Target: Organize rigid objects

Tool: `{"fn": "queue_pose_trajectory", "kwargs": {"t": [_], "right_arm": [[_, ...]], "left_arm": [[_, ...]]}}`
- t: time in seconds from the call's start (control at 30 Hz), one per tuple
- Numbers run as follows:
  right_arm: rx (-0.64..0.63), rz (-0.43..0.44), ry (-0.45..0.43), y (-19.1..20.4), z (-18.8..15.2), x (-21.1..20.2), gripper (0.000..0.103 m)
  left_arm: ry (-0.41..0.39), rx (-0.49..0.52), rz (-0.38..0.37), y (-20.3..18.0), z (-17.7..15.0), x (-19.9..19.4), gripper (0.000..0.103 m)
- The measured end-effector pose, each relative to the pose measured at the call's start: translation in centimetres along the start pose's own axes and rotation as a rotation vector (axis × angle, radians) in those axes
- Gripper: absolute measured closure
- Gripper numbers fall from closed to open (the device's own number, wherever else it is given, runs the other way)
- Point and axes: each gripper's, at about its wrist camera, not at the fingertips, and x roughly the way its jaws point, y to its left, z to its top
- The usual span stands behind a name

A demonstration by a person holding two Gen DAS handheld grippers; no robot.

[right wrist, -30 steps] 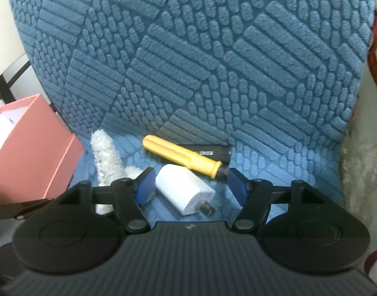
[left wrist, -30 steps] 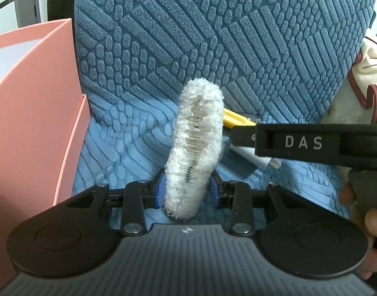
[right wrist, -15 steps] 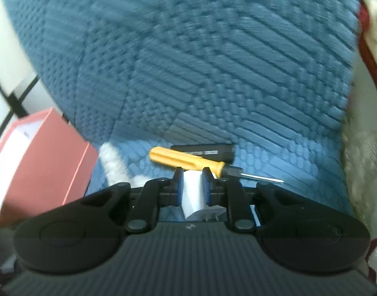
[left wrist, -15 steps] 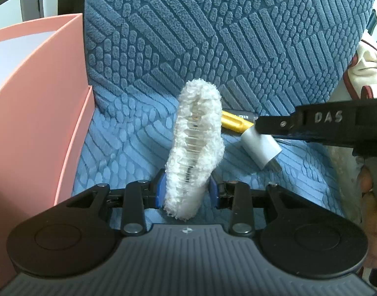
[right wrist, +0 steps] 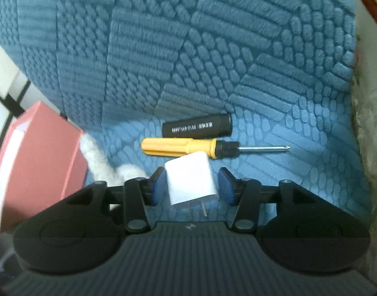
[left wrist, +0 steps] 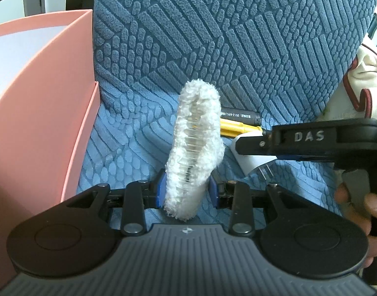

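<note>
1. Left gripper: clamped on the lower end of a fluffy white brush, blue pads pressed into the pile on both sides. Brush stands near upright, its wire core visible down the middle. Grip unchanged from a second ago.
2. Right gripper: jaws parted, blue pads standing just clear of a white charger plug that sits between them. No firm contact visible on either side. Half a second ago closed tight on the plug; jaws have just been opening.
3. Charger plug: resting on the blue textured seat cushion, prongs pointing toward the camera. Same plug seen in the left wrist view, partly hidden behind the right gripper's black body.
4. Yellow-handled screwdriver: lying flat on the cushion just beyond the plug, shaft pointing to the right of the view. Position as before.
5. Black cylinder with white print: lying just behind the screwdriver, roughly parallel to it. Not moved.
6. Pink box: standing at the left edge of the cushion, well apart from the plug, nearer the brush.
7. Hand: wrapped around the right gripper's handle at the right edge of the left wrist view.
</note>
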Motion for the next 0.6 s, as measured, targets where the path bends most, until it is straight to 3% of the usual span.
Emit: {"fn": "queue_pose_trajectory", "kwargs": {"t": [0.23, 0.6], "right_arm": [[-0.124, -0.057, -0.012, 2.0, -0.8, 1.5, 0.056], [-0.070, -0.147, -0.038, 2.0, -3.4, -2.8, 0.056]], "left_arm": [[0.002, 0.004, 0.001, -0.1, 0.0, 0.0, 0.063], [0.011, 0.025, -0.002, -0.3, -2.2, -2.9, 0.063]]}}
